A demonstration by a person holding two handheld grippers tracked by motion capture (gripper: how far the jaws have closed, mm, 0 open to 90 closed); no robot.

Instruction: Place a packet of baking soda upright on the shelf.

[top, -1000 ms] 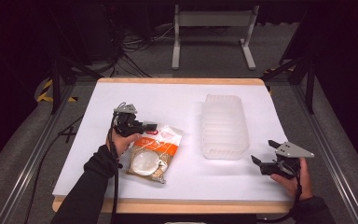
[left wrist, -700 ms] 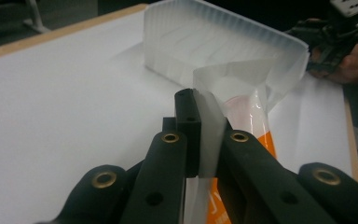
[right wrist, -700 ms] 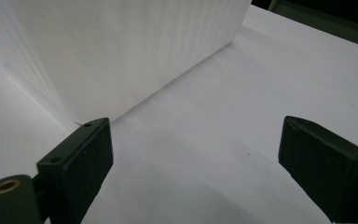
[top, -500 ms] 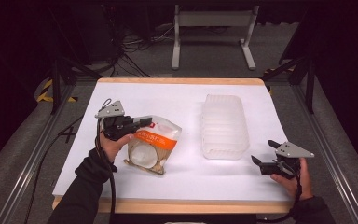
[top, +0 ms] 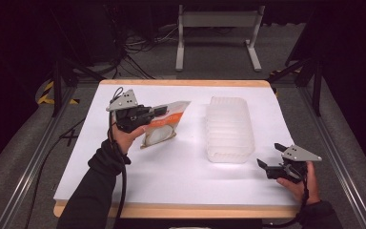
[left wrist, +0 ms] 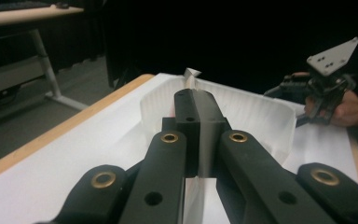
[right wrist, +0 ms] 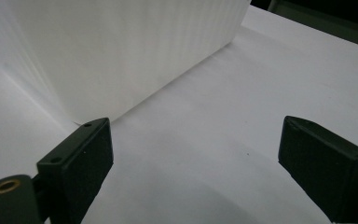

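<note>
An orange-and-white pouch [top: 164, 128] with a clear window hangs tilted above the white table top [top: 171, 181]; only its lower end is near the surface. My left gripper [top: 159, 112] is shut on the pouch's upper edge. In the left gripper view the jaws of the left gripper [left wrist: 196, 100] pinch the thin pouch edge [left wrist: 192, 74], which sticks up past their tips. My right gripper [top: 270, 155] rests at the table's right front, open and holding nothing. In its own view, the right gripper [right wrist: 193, 149] has its jaws standing wide apart over bare white surface.
A translucent ribbed plastic container [top: 229, 143] stands right of centre, between the two grippers; its wall [right wrist: 121, 46] rises close ahead of the right jaws, and the container [left wrist: 261, 112] lies straight ahead of the left jaws. The table's wooden edge [top: 181, 210] runs along the front.
My left gripper has risen and shifted back with the pouch, lifting it from lying flat to hanging tilted off the table. The right gripper has stayed still.
</note>
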